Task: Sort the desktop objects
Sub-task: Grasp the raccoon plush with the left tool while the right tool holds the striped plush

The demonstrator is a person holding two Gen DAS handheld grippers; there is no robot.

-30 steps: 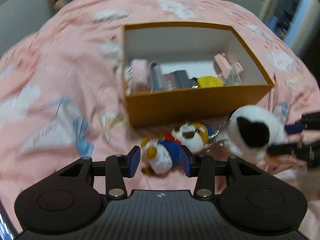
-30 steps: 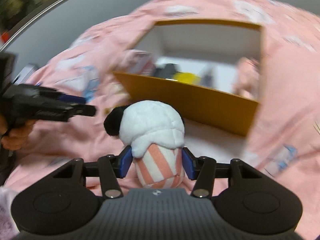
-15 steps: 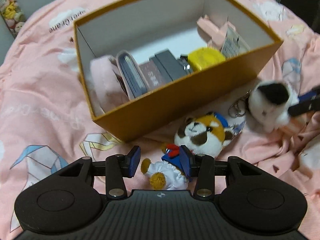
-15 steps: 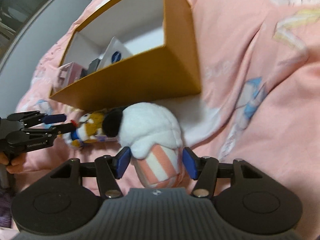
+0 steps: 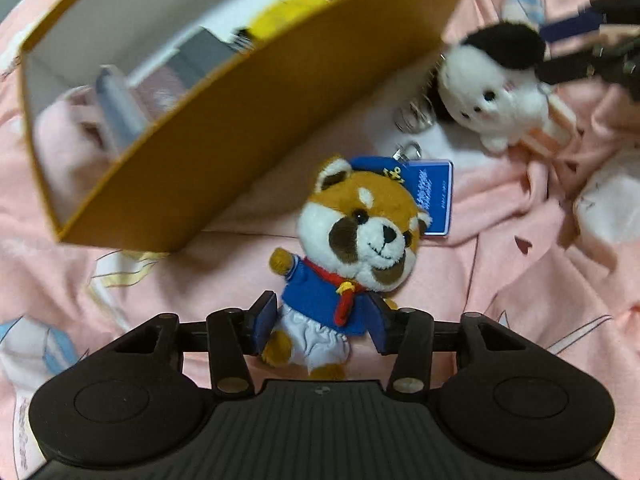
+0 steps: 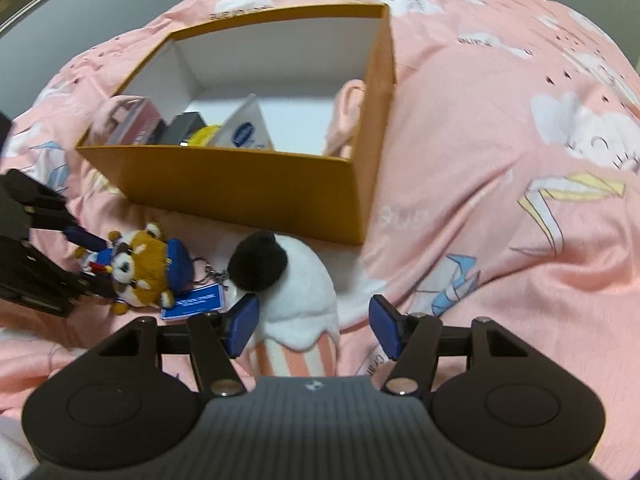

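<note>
Several items sit in the box (image 6: 280, 196) already, while the left gripper (image 5: 322, 322) closes round the fox (image 5: 356, 236) and the right gripper (image 6: 314, 330) (jaws wide) straddles the panda (image 6: 296, 280), both unboxed.

A pink bedsheet (image 6: 500, 168) printed with white clouds and paper cranes fills most of both views, wrinkled at the lower right of the left wrist view. A grey wall (image 6: 100, 8) shows at upper left.
</note>
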